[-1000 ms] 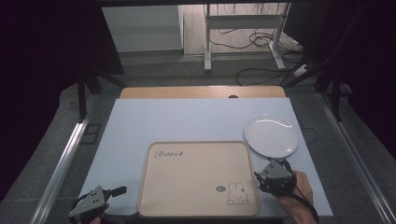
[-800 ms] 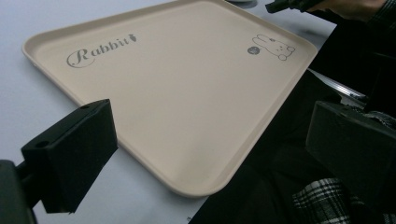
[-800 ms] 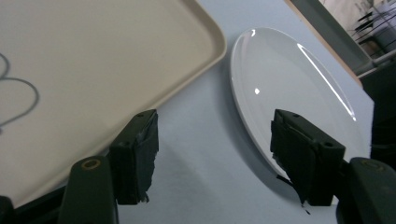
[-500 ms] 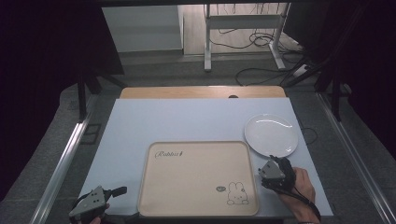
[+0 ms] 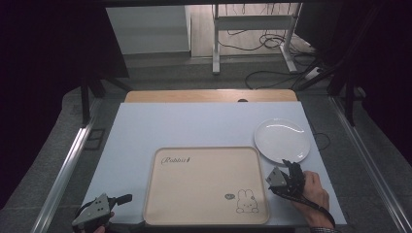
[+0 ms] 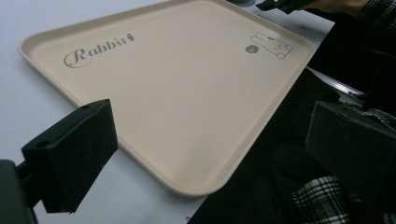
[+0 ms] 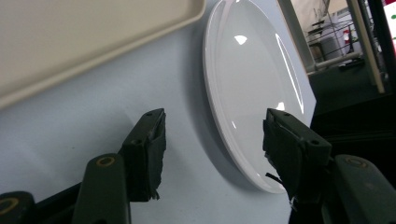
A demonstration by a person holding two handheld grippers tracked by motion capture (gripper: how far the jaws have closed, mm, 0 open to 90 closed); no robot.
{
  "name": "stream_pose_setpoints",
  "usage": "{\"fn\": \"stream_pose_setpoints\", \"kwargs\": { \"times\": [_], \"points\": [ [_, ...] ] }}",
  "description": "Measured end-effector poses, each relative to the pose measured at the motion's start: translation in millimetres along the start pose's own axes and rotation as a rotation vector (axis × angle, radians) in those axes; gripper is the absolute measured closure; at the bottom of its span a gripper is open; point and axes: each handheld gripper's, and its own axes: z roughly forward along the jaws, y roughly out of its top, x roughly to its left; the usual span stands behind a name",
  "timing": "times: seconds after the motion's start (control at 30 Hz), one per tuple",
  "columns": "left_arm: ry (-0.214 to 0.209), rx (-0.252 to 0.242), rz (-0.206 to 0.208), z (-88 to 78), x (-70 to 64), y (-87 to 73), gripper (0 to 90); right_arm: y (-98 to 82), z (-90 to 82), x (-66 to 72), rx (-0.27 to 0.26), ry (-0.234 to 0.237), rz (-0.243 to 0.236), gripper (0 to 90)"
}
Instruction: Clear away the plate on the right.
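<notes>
Right gripper, jaws partly open, had just been closing astride the near rim of the white plate without gripping it; plate lay on the table beside the empty tray, lift and transfer pending.

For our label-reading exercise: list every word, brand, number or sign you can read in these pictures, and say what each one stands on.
"Rabbit", in looping script with a small carrot drawn after it: on a corner of the beige tray.
Small round dark mark beside the rabbit drawing on the tray's opposite corner: too small to read.
White plate: no text.
</notes>
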Motion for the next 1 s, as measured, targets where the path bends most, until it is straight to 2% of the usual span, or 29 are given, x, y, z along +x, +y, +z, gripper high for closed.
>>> {"fn": "stream_pose_setpoints", "kwargs": {
  "times": [0.07, 0.1, 0.17, 0.37, 0.43, 0.6, 0.8, 1.0],
  "points": [
    [-0.001, 0.001, 0.0, 0.1, -0.1, 0.0, 1.6, 0.6, 1.4, -0.3, 0.018, -0.01, -0.039, 41.1],
    [-0.001, 0.001, 0.0, 0.1, -0.1, 0.0, 1.6, 0.6, 1.4, -0.3, 0.018, -0.01, -0.039, 41.1],
    [-0.001, 0.002, 0.001, 0.2, -0.1, 0.1, 1.6, 1.4, 4.3, 1.1, 0.032, -0.027, -0.073, 43.0],
    [-0.005, 0.006, 0.008, 0.5, -0.3, 0.2, 1.7, 4.3, 10.0, 3.5, 0.047, -0.058, -0.124, 45.0],
    [-0.006, 0.006, 0.009, 0.6, -0.4, 0.2, 1.7, 5.0, 11.1, 5.2, 0.049, -0.062, -0.121, 45.1],
    [-0.008, 0.005, 0.01, 0.6, -0.5, 0.2, 1.7, 7.2, 18.4, 8.3, 0.076, -0.087, -0.226, 48.4],
    [-0.006, 0.001, 0.006, 0.2, -0.2, 0.0, 1.7, 8.3, 24.1, 9.3, 0.102, -0.099, -0.252, 52.3],
    [-0.005, -0.003, 0.004, -0.3, 0.3, -0.2, 1.7, 11.3, 31.4, 12.2, 0.127, -0.119, -0.297, 57.7]
  ]
}}
